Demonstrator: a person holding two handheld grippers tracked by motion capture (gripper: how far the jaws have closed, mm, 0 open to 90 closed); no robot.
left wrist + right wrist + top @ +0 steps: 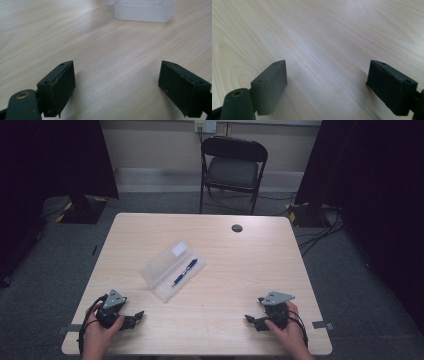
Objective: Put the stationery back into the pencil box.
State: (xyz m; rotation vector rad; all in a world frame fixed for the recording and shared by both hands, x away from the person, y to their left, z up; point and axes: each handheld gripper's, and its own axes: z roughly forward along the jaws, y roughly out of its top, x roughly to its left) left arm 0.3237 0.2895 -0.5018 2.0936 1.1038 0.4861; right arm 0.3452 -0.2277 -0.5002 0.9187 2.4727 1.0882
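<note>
Table (240, 270): open clear case (165, 269), centre, blue pen (185, 272) inside. Left hand-held gripper (136, 316), lower left, jaws wide apart, empty. Right hand-held gripper (251, 316), lower right, likewise.

Blue pen (185, 272) in open clear case (161, 264)

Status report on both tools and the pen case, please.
Left tool and right tool open, resting near table edge. Pen lies in open case. Path clear.
</note>
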